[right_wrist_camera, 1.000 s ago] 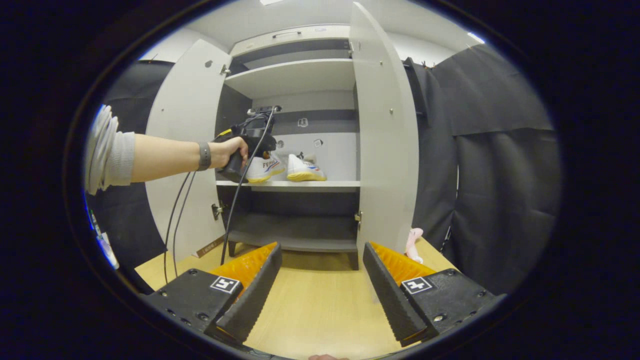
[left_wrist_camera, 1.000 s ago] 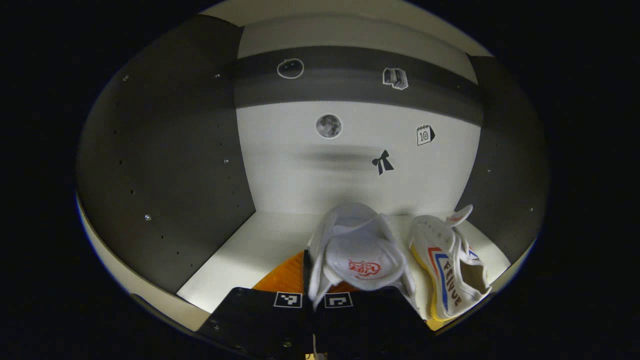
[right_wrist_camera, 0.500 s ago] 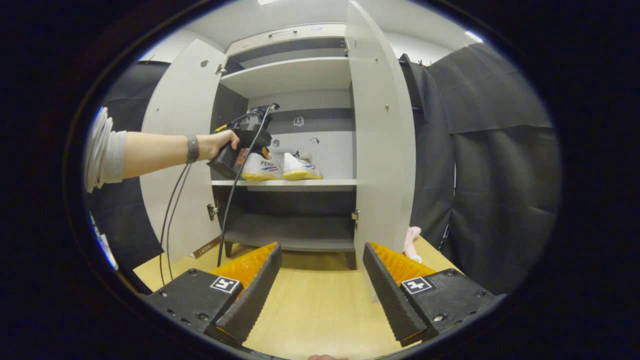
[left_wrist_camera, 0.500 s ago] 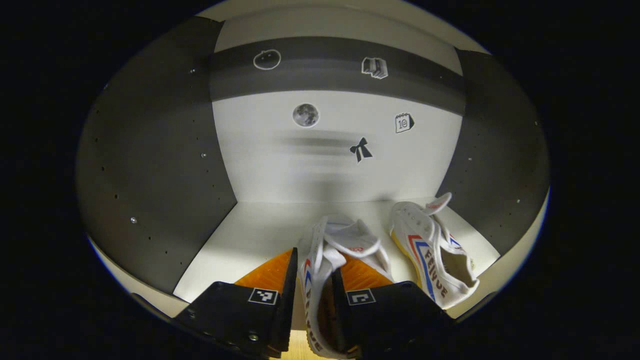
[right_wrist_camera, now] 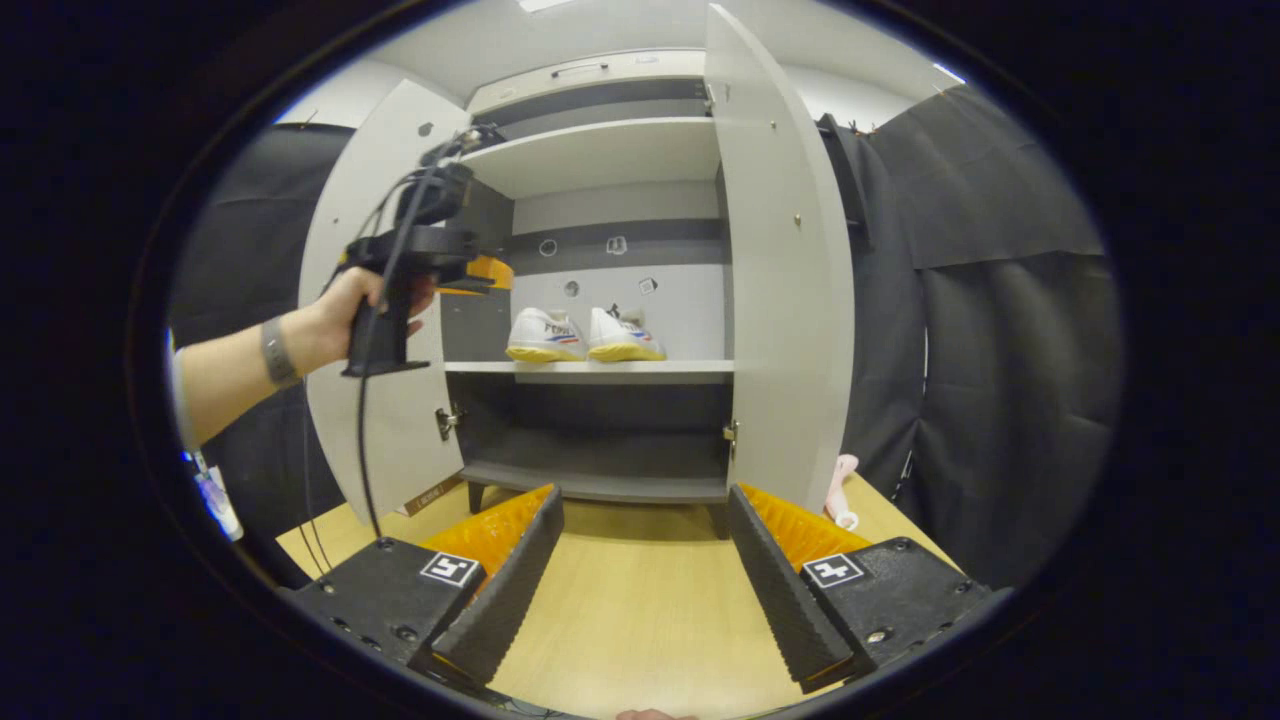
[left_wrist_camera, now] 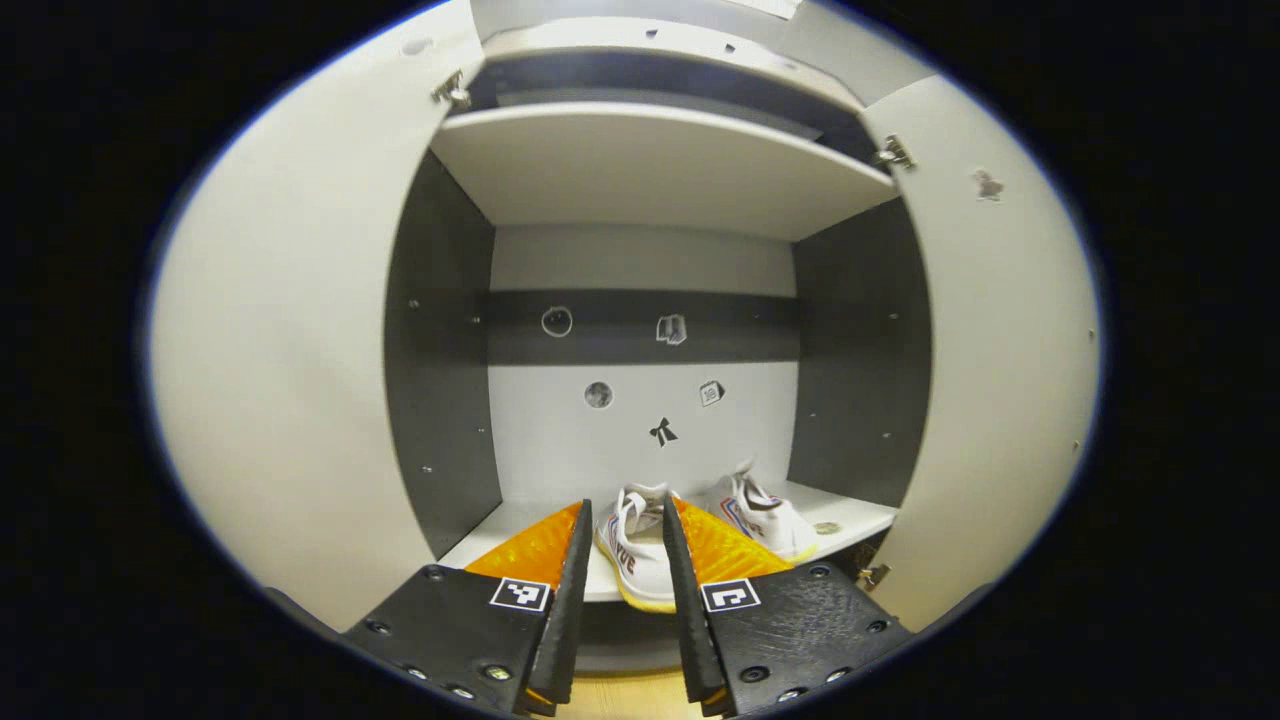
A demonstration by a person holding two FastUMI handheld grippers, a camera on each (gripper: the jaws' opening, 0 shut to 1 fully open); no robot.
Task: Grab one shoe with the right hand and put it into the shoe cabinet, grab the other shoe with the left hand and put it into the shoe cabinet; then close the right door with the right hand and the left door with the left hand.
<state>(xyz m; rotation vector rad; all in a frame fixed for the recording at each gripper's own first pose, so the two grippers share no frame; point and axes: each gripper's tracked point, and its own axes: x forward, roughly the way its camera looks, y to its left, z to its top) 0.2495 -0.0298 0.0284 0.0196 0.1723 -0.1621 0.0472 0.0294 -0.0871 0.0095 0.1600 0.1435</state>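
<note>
Two white shoes with red and blue stripes stand side by side on the cabinet's middle shelf (right_wrist_camera: 600,368): the left shoe (right_wrist_camera: 545,335) (left_wrist_camera: 635,550) and the right shoe (right_wrist_camera: 625,337) (left_wrist_camera: 765,512). My left gripper (left_wrist_camera: 624,512) is open, held back in front of the cabinet, and nothing lies between its fingers. In the right gripper view a hand holds the left gripper (right_wrist_camera: 470,268) up by the left door (right_wrist_camera: 375,400). My right gripper (right_wrist_camera: 645,498) stands open and low over the wooden table (right_wrist_camera: 640,610). Both the left door and the right door (right_wrist_camera: 785,280) are wide open.
The cabinet has an upper shelf (left_wrist_camera: 650,165) and a lower shelf (right_wrist_camera: 600,480). Black cloth (right_wrist_camera: 1000,350) hangs to the right of the cabinet. A small pink thing (right_wrist_camera: 840,480) lies on the table behind the right door. Cables (right_wrist_camera: 362,440) trail from the left gripper.
The left gripper has let go of its shoe and drawn back out of the cabinet, rising a little. That shoe now stands on the shelf beside the other. The right gripper has hardly moved.
</note>
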